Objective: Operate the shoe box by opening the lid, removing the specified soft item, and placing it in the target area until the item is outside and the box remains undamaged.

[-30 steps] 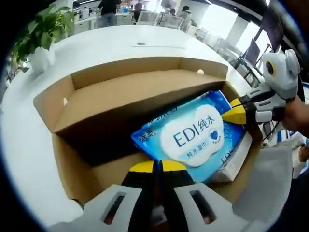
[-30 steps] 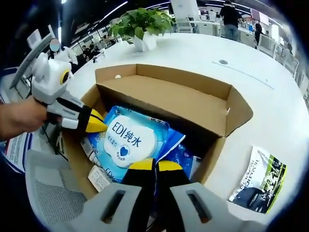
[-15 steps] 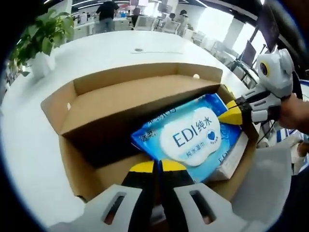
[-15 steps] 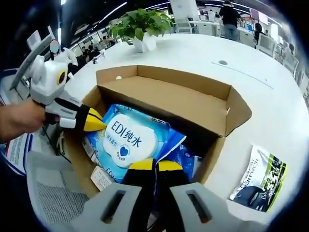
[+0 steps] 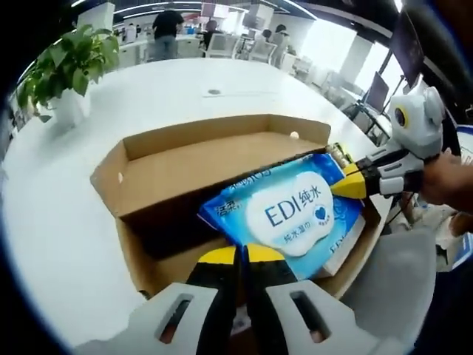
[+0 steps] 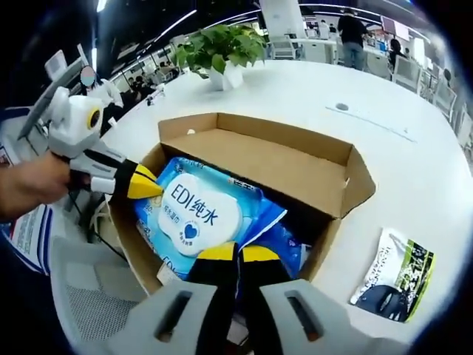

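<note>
Both grippers (image 6: 238,255) (image 6: 145,185) pinch wipes pack (image 6: 198,214) above box (image 6: 295,159).

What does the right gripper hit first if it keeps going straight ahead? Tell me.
Likely the wipes pack. The right gripper, its jaws together, points at the pack's near edge and seems already to pinch it. Past the pack comes the box wall, though depth is unclear.
</note>
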